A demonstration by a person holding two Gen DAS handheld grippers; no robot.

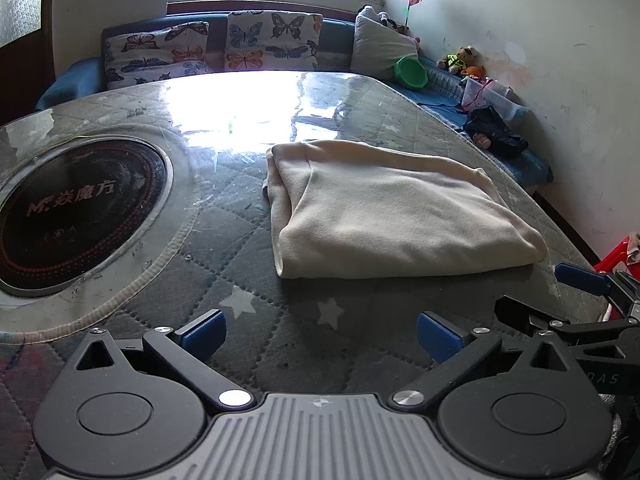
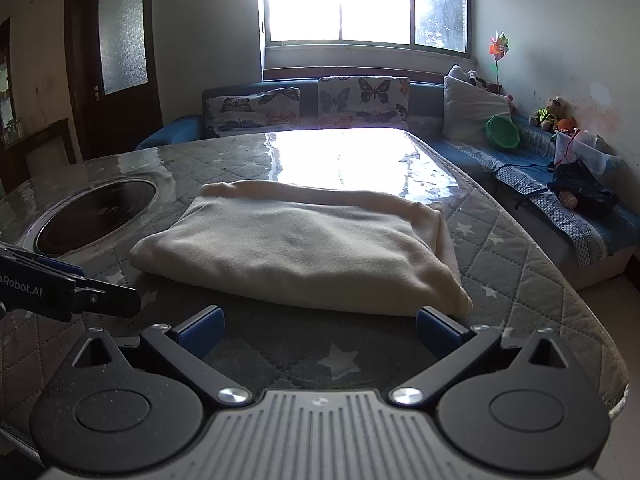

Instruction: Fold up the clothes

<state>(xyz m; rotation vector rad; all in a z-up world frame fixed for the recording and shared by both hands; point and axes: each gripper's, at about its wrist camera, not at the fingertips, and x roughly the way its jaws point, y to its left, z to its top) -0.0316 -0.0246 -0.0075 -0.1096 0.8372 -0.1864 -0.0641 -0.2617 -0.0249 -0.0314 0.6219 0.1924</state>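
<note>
Cream cloth (image 1: 396, 216) is lying folded into a thick rectangle on the quilted, star-printed desk (image 1: 256, 240), just ahead of both grippers and right of the round black cooktop (image 1: 76, 208) set into the surface. I am holding the left gripper (image 1: 320, 334) and the right gripper (image 2: 318, 330) low over the desk, both with jaws spread wide and gripping nothing.

I am judging the fold to be nearly finished, perhaps wanting one more halving or only a tidy-up. To do that well, I would be sliding each lower finger under the near corners so as to be catching every layer, then lifting both ends level and carrying them over together, since the stacked layers look soft and likely to be slipping apart.

On the cooktop I am reading "Mr." followed by Chinese characters, seemingly 焱魔方. The left gripper's body, in the right wrist view, is showing "nRobot.AI", cut off at the frame edge.
</note>
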